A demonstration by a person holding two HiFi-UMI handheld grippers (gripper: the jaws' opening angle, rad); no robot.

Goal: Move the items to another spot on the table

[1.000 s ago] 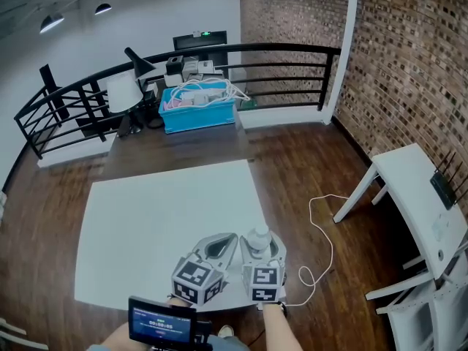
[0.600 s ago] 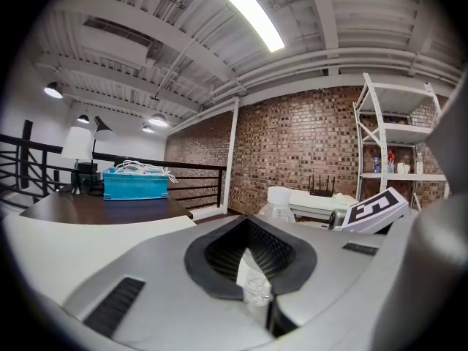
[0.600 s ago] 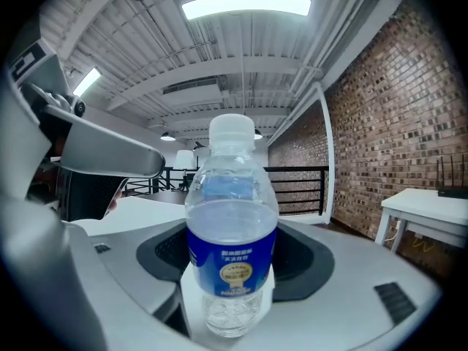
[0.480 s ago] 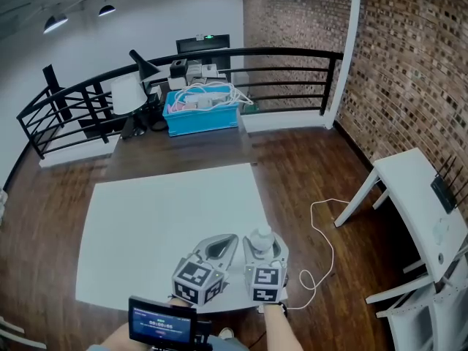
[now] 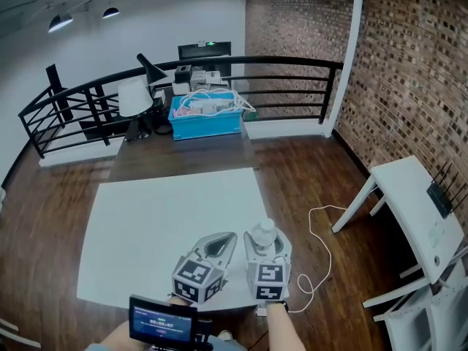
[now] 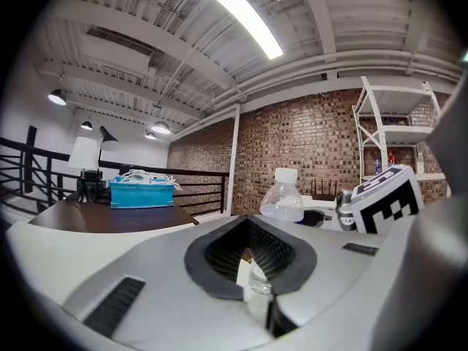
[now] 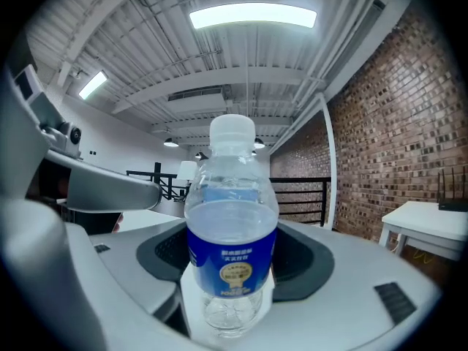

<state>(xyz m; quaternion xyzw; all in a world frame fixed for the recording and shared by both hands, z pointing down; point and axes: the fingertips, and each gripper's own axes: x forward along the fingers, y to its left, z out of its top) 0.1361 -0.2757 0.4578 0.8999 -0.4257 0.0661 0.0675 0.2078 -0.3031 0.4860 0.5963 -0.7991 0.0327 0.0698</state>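
Observation:
A clear water bottle point(image 5: 264, 234) with a white cap and a blue label point(image 7: 231, 248) stands upright between the pads of my right gripper point(image 5: 265, 246), which is shut on it near the front right edge of the white table point(image 5: 146, 225). Whether the bottle's base rests on the table is hidden. Just to its left, my left gripper point(image 5: 232, 236) is shut with nothing in it. In the left gripper view its jaws meet around an oval gap point(image 6: 247, 253), and the bottle point(image 6: 282, 196) shows beyond them to the right.
Behind the white table a dark table point(image 5: 183, 152) carries a blue crate point(image 5: 207, 115) of cables and a lamp point(image 5: 134, 96), with a black railing point(image 5: 292, 72) behind. On the right are a white desk point(image 5: 417, 210) and a cable point(image 5: 322, 232) on the floor. A small screen point(image 5: 162, 322) sits by my hands.
The head view has shifted a little. The right gripper with the bottle has edged slightly away from me. The left gripper stays where it was.

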